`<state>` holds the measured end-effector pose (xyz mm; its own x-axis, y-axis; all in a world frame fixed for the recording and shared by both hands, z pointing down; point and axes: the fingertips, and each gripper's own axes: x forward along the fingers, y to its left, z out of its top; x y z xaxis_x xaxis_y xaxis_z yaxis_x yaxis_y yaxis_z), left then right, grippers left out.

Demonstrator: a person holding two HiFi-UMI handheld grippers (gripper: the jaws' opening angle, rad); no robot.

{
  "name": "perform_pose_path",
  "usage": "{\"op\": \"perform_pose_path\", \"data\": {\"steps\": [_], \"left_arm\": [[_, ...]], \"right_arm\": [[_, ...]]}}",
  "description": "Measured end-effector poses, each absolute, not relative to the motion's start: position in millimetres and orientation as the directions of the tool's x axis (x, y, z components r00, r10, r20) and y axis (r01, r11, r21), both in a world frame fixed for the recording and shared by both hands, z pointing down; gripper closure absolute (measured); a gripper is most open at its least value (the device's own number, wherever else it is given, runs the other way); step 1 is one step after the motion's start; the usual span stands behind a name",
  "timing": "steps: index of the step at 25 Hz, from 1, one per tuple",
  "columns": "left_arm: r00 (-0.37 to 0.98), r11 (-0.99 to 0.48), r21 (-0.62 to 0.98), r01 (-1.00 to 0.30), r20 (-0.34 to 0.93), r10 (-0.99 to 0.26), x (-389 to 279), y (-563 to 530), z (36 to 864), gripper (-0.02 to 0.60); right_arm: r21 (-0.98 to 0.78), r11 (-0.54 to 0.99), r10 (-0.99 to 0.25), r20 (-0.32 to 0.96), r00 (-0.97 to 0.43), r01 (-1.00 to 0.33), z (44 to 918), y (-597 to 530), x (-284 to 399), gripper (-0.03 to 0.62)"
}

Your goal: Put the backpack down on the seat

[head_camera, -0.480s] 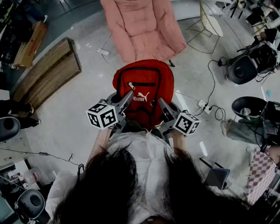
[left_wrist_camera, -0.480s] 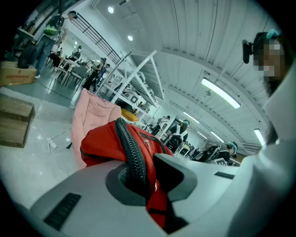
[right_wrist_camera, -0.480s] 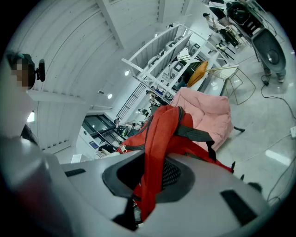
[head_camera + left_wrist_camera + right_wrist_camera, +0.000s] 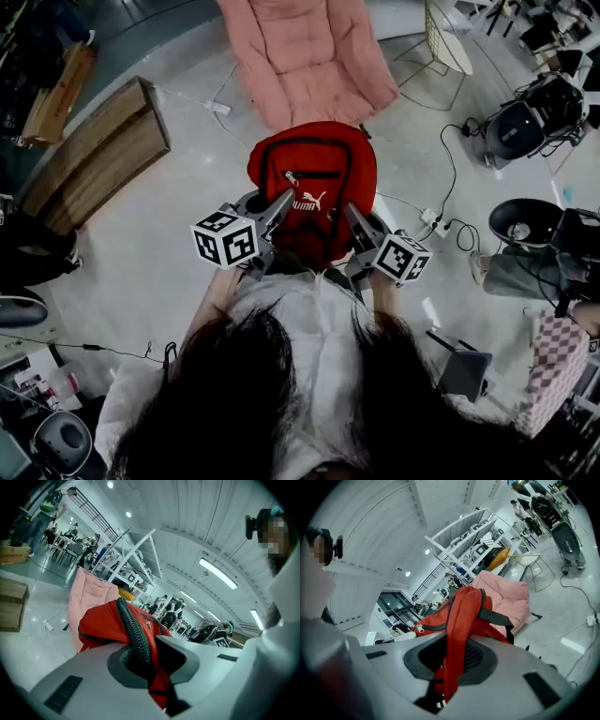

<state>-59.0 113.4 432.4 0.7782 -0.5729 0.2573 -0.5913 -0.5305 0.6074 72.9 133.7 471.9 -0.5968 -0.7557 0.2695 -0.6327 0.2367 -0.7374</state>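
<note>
A red backpack [image 4: 312, 187] with black zips hangs in the air in front of me, held from both sides. My left gripper [image 4: 281, 205] is shut on its black zipped edge [image 4: 133, 634], and my right gripper [image 4: 352, 214] is shut on a red shoulder strap [image 4: 457, 639]. The pink padded seat [image 4: 309, 56] stands just beyond the backpack, its near edge under the bag's top in the head view. In the two gripper views the seat [image 4: 86, 595] [image 4: 511, 595] shows behind the bag.
A wooden platform [image 4: 98, 155] lies on the floor to the left. A wire-frame chair [image 4: 448, 42] stands right of the seat. Cables and a power strip [image 4: 433, 223] trail on the floor at the right, near black machines [image 4: 525, 122].
The backpack and both grippers have shifted slightly up the picture, closer to the pink seat. Both grips hold as before.
</note>
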Motion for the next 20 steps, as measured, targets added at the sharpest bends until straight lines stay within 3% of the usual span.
{"op": "perform_pose_path", "data": {"steps": [20], "left_arm": [[0.796, -0.547, 0.612, -0.572, 0.25, -0.552, -121, 105, 436, 0.522]], "right_arm": [[-0.692, 0.215, -0.771, 0.313, -0.554, -0.689, 474, 126, 12, 0.525]]}}
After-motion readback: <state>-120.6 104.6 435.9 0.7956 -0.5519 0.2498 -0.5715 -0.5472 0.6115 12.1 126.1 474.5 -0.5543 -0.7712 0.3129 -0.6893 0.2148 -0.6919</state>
